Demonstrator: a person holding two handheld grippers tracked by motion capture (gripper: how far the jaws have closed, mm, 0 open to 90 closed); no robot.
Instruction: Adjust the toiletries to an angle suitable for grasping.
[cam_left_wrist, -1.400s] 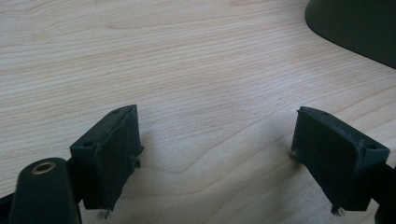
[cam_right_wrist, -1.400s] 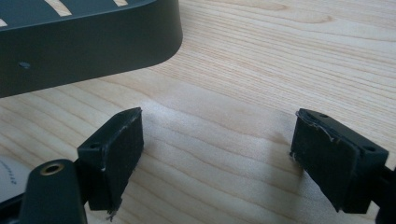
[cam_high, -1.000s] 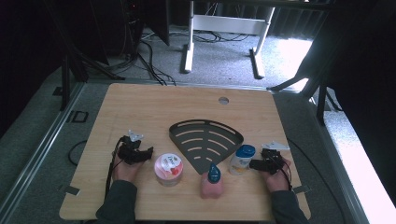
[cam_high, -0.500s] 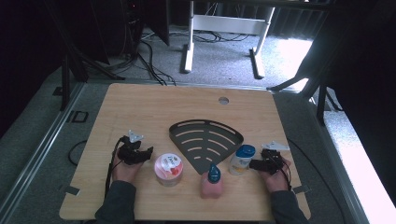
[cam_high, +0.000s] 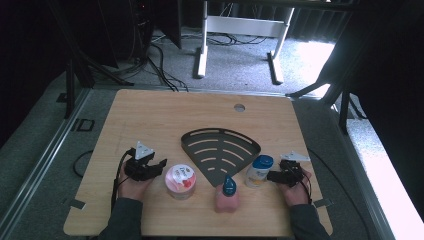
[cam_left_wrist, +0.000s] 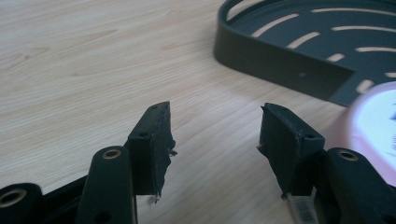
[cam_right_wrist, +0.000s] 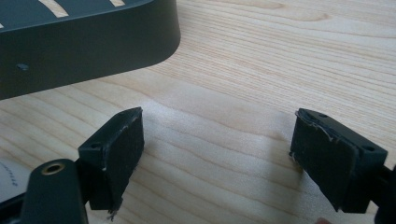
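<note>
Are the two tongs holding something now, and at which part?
No, nothing is held. The left tongs and the right tongs both stand open over the bare table; the left jaws have just been closing.

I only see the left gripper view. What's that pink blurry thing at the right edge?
Observer: A round pink tub with a white-and-red lid, beside your left tool. The tool's jaws have just been closing a little, with nothing between them.
Operator: Is there more stuff?
Observer: Yes, a pink bottle with a blue cap stands by the black tray's near corner.
Operator: Where's my other tool?
Observer: The right tool is open, next to a white bottle with a blue lid.
</note>
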